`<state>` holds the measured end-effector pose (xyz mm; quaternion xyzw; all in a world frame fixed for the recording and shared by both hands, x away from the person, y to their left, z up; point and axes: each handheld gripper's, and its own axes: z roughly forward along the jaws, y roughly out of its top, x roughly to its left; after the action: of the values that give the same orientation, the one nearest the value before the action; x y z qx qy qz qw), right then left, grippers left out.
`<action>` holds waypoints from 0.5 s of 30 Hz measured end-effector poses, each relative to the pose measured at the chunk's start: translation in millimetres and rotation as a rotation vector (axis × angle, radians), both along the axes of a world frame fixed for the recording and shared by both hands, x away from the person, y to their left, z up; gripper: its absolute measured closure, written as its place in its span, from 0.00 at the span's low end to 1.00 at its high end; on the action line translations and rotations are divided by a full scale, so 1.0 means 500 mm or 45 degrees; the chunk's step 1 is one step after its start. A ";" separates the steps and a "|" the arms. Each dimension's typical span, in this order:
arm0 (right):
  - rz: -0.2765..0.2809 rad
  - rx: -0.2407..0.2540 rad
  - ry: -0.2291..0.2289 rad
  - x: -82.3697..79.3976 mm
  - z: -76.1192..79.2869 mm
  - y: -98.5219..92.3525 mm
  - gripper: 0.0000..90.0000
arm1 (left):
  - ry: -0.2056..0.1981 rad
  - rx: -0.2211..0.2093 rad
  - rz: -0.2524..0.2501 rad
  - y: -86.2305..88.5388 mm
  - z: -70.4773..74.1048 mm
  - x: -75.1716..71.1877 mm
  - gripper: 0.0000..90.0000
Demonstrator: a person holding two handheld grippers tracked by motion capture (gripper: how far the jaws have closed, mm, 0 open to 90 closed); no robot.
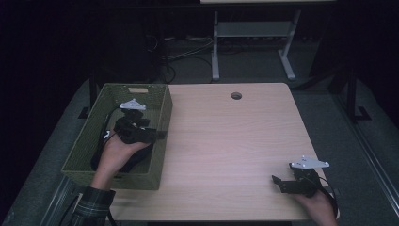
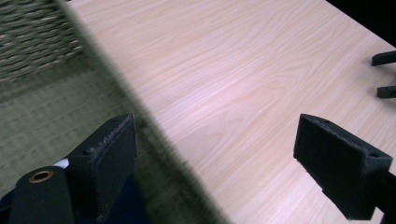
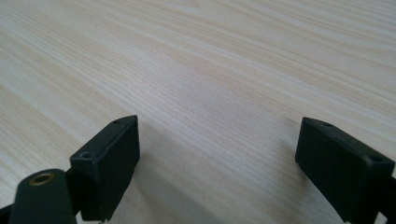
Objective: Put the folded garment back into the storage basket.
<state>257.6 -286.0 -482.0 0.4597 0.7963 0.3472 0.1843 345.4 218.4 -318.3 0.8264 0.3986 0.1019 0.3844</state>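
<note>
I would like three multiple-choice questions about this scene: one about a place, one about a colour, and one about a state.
1. Where is the left gripper?
A. over the basket at the table's left side
B. beside the round hole in the table
C. on the floor

2. What colour is the basket?
A. red
B. white
C. olive green

3. How do the jaws of the right gripper stand?
A. shut on a cloth
B. open, nothing between them
C. shut on the basket rim

Answers:
1 A, the high view shows the hand holding it above the basket's inside.
2 C, the woven walls look olive green.
3 B, bare table lies between the spread jaws.
</note>
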 end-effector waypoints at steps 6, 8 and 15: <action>-0.003 0.003 0.005 0.000 0.000 0.000 0.15 | -0.007 -0.009 -0.053 -0.052 -0.017 -0.004 0.15; -0.003 0.003 0.005 0.000 0.000 0.000 0.15 | -0.005 0.004 -0.075 -0.070 -0.024 -0.005 0.15; -0.003 0.001 0.005 0.000 0.000 0.000 0.15 | -0.001 -0.004 -0.146 -0.129 -0.052 -0.017 0.15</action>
<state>257.4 -285.9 -481.9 0.4614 0.7959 0.3466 0.1831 336.9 153.7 -344.3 0.8471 0.3507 0.0795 0.3912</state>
